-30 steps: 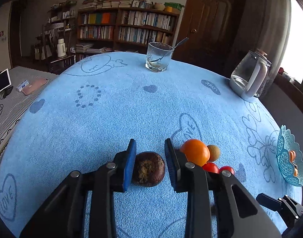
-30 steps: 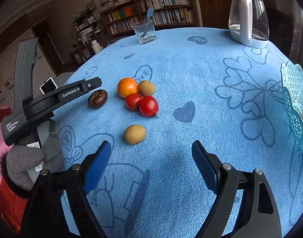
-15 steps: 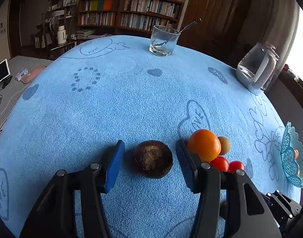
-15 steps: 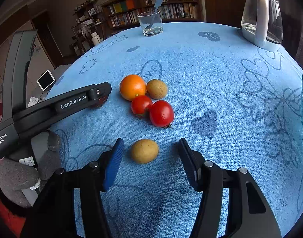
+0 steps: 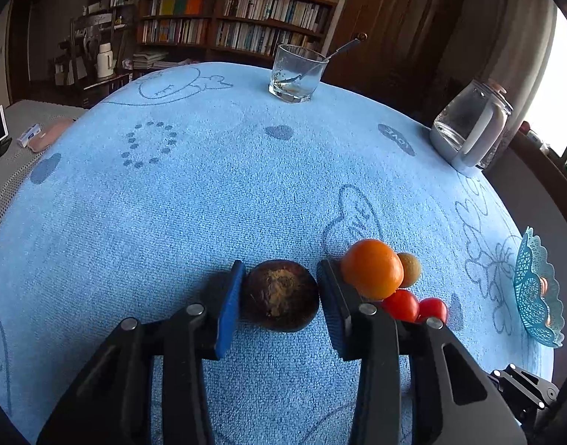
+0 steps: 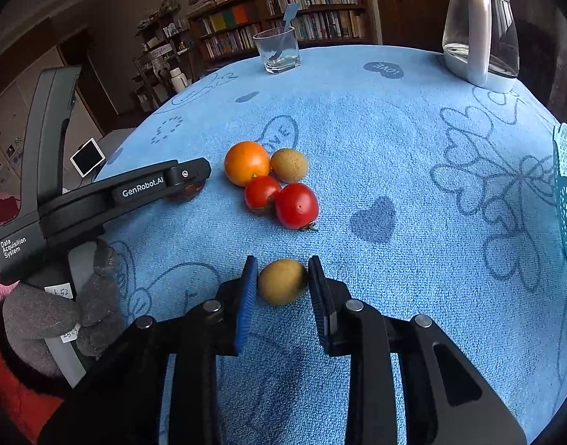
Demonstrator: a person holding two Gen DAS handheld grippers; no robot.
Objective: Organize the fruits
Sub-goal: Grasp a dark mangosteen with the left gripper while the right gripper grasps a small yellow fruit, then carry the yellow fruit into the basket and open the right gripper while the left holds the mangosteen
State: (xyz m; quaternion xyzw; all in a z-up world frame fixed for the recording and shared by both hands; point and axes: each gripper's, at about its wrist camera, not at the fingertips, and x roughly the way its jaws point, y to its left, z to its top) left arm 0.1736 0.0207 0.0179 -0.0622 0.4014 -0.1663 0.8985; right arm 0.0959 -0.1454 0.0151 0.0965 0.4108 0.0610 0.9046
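From my left wrist camera: left gripper (image 5: 279, 289) sits low on the blue cloth (image 5: 209, 204), its jaws having just been closing around the dark fruit (image 5: 279, 294). Both pads now appear to touch the fruit's sides, so I read it as pinched. The fruit rests on the cloth.

Just right of that gripper's right finger lies the orange (image 5: 372, 269), with a small brown fruit (image 5: 409, 270) touching it behind, and two tomatoes (image 5: 402, 305) in front, partly hidden by the finger. At the far right edge of the cloth stands the teal basket (image 5: 536, 296); something orange shows inside, too small to identify.

From my right wrist camera: a gloved hand (image 6: 49, 315) holds the left gripper's handle at the left. The right gripper (image 6: 282, 282) has just been closing, and its pads now press on both sides of a yellow-brown fruit (image 6: 282, 281), which sits on the cloth, near the tomatoes and well apart from the basket.

Far side of the cloth: glass (image 6: 278, 50) with a spoon, then kettle (image 6: 480, 29) to its right.
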